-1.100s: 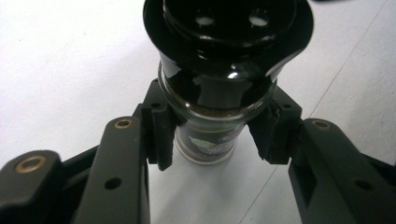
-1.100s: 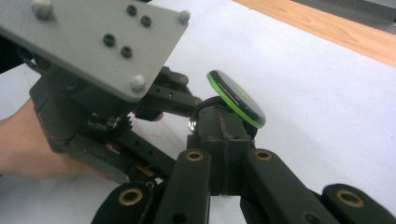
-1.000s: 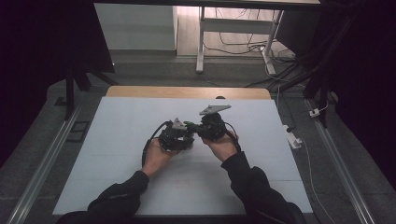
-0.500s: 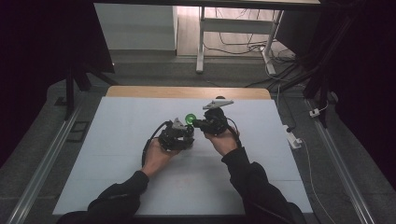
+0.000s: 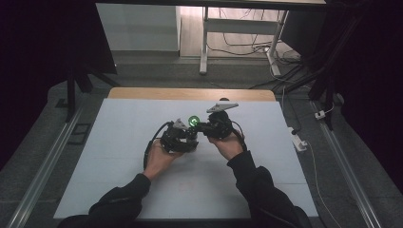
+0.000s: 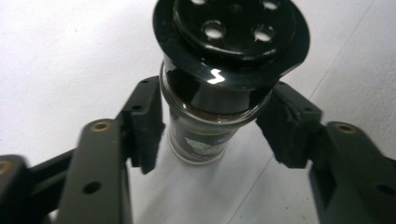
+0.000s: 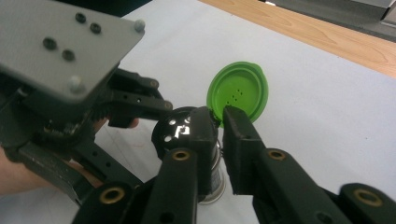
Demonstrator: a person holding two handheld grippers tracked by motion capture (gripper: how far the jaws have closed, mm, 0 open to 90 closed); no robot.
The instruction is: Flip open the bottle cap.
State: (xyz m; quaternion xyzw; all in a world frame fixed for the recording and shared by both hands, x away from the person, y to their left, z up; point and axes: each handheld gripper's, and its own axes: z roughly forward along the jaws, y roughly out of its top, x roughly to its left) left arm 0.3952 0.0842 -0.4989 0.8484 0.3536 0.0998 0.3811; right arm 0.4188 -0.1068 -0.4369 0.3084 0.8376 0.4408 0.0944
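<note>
Risk first: the left hand-held gripper (image 6: 210,126) has its jaws a bit apart around the spice jar (image 6: 205,126), and they've just been opening; in the left gripper view the pads sit at the glass neck w/ a slim gap on each side, so the grip looks slack. If the right hand-held gripper (image 7: 219,123) tugs the green flip lid (image 7: 239,91) now, I'd judge the jar could tip or skid on the bench (image 5: 123,142). The right one's jaws are nearly closed, just eased a touch, pinching the lid's lower edge; a thin hold like that may slip off. Jar sits at centre of the high view, lid (image 5: 193,120) just above it. Count: 1 jar, 1 black shaker top (image 6: 233,32), 1 green lid, 2 grippers.
</note>
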